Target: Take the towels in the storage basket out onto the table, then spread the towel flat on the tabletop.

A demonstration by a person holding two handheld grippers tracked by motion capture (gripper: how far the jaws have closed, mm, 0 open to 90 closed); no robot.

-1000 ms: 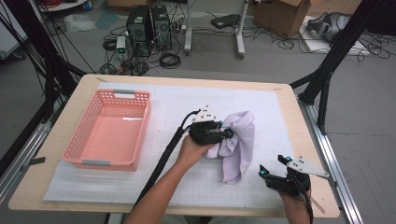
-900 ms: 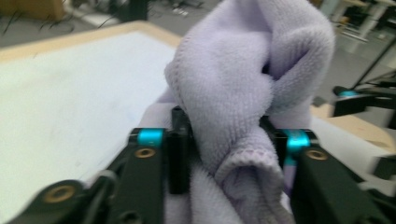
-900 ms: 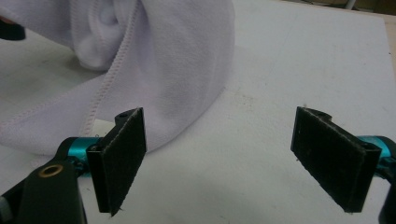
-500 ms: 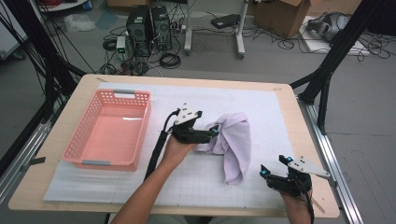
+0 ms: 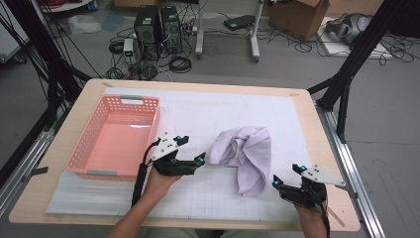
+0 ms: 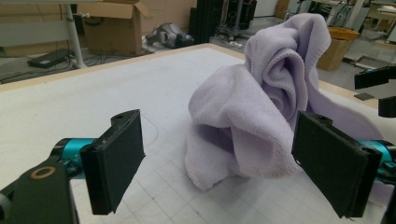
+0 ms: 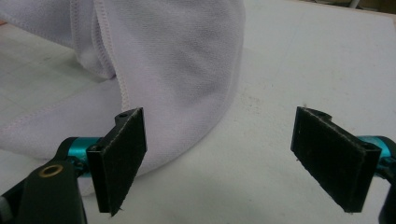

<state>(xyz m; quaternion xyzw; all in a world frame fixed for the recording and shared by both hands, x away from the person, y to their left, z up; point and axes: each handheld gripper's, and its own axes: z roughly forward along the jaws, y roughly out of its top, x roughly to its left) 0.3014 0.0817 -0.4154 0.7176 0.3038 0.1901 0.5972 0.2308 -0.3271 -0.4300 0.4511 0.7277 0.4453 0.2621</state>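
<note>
A crumpled lavender towel (image 5: 245, 151) lies in a heap on the white grid mat (image 5: 198, 114). My left gripper (image 5: 192, 148) rests low just left of the towel, pointing at it. Its jaws have just been opening and stand wide apart, with nothing pressed between them. In the left gripper view the towel (image 6: 261, 107) rises a little beyond the gripper (image 6: 224, 163). My right gripper (image 5: 286, 174) sits near the table's front right, open, just right of the towel's lower end. In the right gripper view the towel's hemmed edge (image 7: 177, 56) lies ahead of the gripper (image 7: 231, 158), toward the left jaw.
An empty pink plastic basket (image 5: 133, 100) stands on the left side of the mat. The wooden table edge (image 5: 317, 148) runs close behind my right hand. Black frame legs, cables and boxes stand on the floor beyond the table.
My left gripper let go of the towel, opened and pulled away to the left. The towel settled into a heap. The right gripper stayed put.
</note>
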